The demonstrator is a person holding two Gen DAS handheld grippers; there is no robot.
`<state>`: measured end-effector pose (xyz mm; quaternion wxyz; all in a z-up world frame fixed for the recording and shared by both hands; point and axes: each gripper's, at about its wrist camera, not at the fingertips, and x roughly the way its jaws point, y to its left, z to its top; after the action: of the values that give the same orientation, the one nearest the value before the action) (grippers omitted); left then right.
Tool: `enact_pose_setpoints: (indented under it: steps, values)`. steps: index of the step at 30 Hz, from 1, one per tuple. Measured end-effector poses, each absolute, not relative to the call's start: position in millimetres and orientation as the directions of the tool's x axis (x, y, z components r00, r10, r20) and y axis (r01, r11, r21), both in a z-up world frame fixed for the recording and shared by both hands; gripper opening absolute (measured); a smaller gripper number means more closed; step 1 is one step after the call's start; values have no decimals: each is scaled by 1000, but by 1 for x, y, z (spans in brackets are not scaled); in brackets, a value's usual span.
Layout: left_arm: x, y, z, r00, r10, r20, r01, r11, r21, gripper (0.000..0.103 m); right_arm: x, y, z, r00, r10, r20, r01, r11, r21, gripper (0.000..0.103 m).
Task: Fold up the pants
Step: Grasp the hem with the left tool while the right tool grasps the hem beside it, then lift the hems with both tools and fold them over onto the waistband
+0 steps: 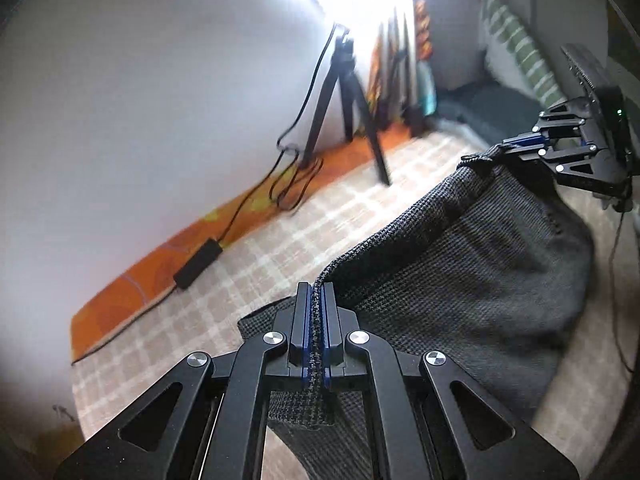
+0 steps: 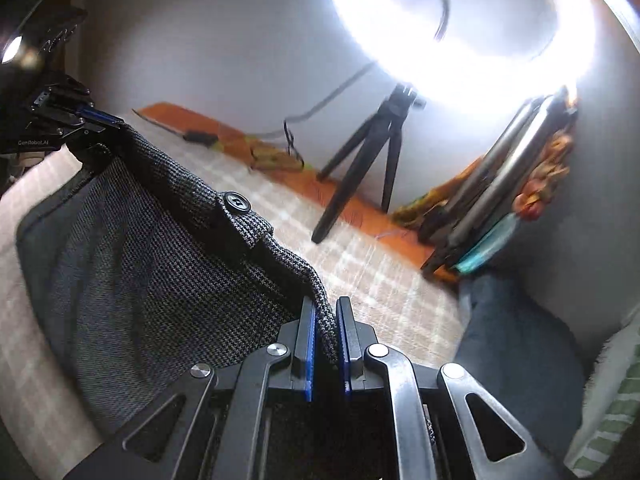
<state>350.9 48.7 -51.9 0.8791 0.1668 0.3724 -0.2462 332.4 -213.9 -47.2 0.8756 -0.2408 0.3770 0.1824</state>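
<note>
The dark grey houndstooth pants (image 1: 460, 272) hang stretched between my two grippers, lifted above the checked beige bed cover (image 1: 280, 240). My left gripper (image 1: 317, 288) is shut on one end of the waistband. My right gripper (image 1: 508, 145) is shut on the other end, up at the right. In the right wrist view the right gripper (image 2: 326, 304) pinches the waistband edge of the pants (image 2: 160, 272), a black button (image 2: 237, 202) shows on the band, and the left gripper (image 2: 116, 122) holds the far end at upper left.
A black tripod (image 1: 348, 92) with a glaring ring light (image 2: 460, 32) stands at the far edge by the white wall. An orange patterned cloth (image 1: 160, 268) with a black cable and adapter (image 1: 198, 264) lies along the wall. Striped pillow (image 1: 516, 48) and blue cloth (image 2: 516, 344) lie to the right.
</note>
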Motion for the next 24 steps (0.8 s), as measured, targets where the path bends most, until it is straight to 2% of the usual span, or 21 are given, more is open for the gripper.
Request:
enact_pose_setpoints:
  steps: [11, 14, 15, 16, 19, 20, 22, 23, 24]
  values:
    - [380, 49, -94, 564, -253, -786, 528, 842, 108, 4, 373, -196, -101, 591, 98, -800, -500, 823, -269, 7]
    - [388, 45, -93, 568, -228, -791, 506, 855, 117, 15, 371, -200, -97, 588, 92, -803, -481, 838, -256, 10]
    - [390, 46, -91, 578, -213, -788, 488, 864, 125, 22, 370, -202, -92, 594, 88, -799, -469, 845, -255, 16]
    - [390, 49, -86, 589, -203, -782, 465, 877, 123, 28, 366, -202, -86, 611, 74, -788, -448, 853, -267, 31]
    - [385, 61, -68, 615, -206, -761, 420, 903, 94, 41, 352, -214, -62, 657, 49, -752, -383, 881, -277, 47]
    - [380, 65, -61, 624, -214, -752, 415, 906, 87, 42, 344, -222, -53, 662, 63, -747, -364, 898, -246, 49]
    - [361, 75, -47, 634, -243, -734, 414, 909, 56, 45, 320, -240, -35, 659, 129, -741, -340, 930, -141, 62]
    - [353, 78, -43, 634, -257, -730, 417, 908, 43, 47, 306, -248, -29, 658, 162, -735, -330, 940, -88, 64]
    - [343, 81, -40, 631, -273, -726, 427, 904, 31, 53, 288, -257, -25, 650, 197, -735, -325, 945, -34, 67]
